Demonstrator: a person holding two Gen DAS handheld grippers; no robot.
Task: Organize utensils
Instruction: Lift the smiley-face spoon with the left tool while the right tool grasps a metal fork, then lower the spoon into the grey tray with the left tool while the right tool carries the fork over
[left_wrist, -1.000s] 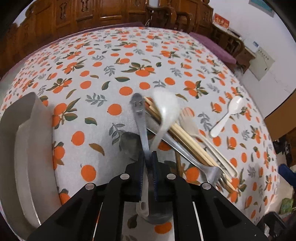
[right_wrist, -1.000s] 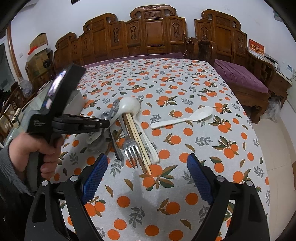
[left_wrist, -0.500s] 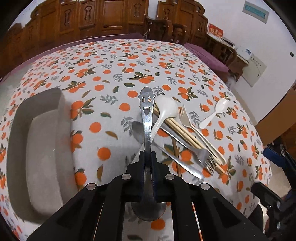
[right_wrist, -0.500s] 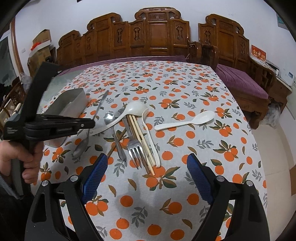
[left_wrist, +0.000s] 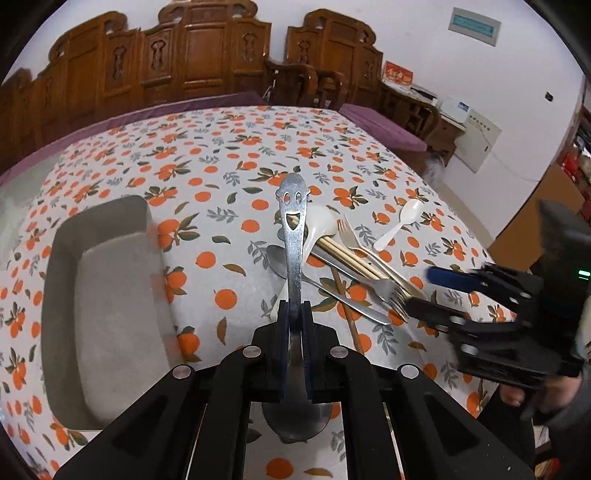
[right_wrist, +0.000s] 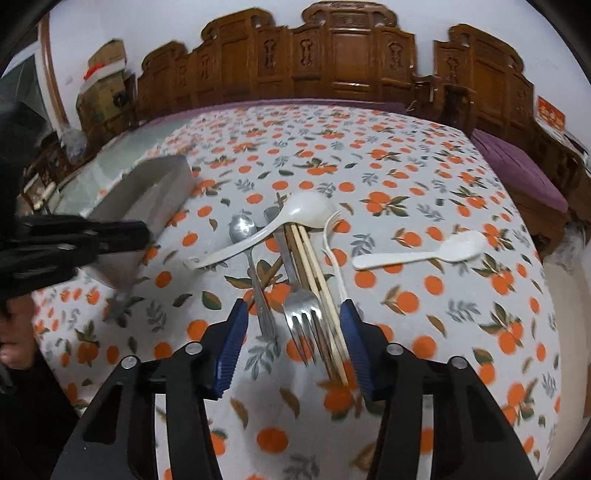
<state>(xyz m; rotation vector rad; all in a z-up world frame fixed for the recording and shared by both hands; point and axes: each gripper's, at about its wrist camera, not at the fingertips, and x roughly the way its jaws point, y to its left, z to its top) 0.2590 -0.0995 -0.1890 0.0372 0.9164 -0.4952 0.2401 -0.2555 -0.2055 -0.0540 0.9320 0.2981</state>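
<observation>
My left gripper (left_wrist: 294, 314) is shut on a steel spoon (left_wrist: 293, 236) with a smiling face cut in its handle, held above the tablecloth just right of the grey tray (left_wrist: 59, 258). The pile holds a white ladle spoon (right_wrist: 306, 210), a steel spoon (right_wrist: 242, 225), wooden chopsticks (right_wrist: 310, 258), a steel fork (right_wrist: 301, 314) and a white plastic fork (right_wrist: 332, 254). My right gripper (right_wrist: 293, 314) hangs low over the pile's near end. Its jaws are closing with the steel fork's tines, the chopstick ends and the steel spoon's handle between them, and the pads are not pressing on anything. A second white spoon (right_wrist: 417, 254) lies apart to the right.
The table wears an orange-print cloth (right_wrist: 369, 166). Carved wooden benches (right_wrist: 332, 62) line the far side, with a purple cushion (right_wrist: 517, 166) at the right. A hand (right_wrist: 14, 347) holds the left gripper's handle at the left edge. The table's right edge drops to the floor.
The left gripper has lifted the smiley spoon clear of the pile and carried it toward the tray. The right gripper has come down over the pile and its jaws have narrowed.
</observation>
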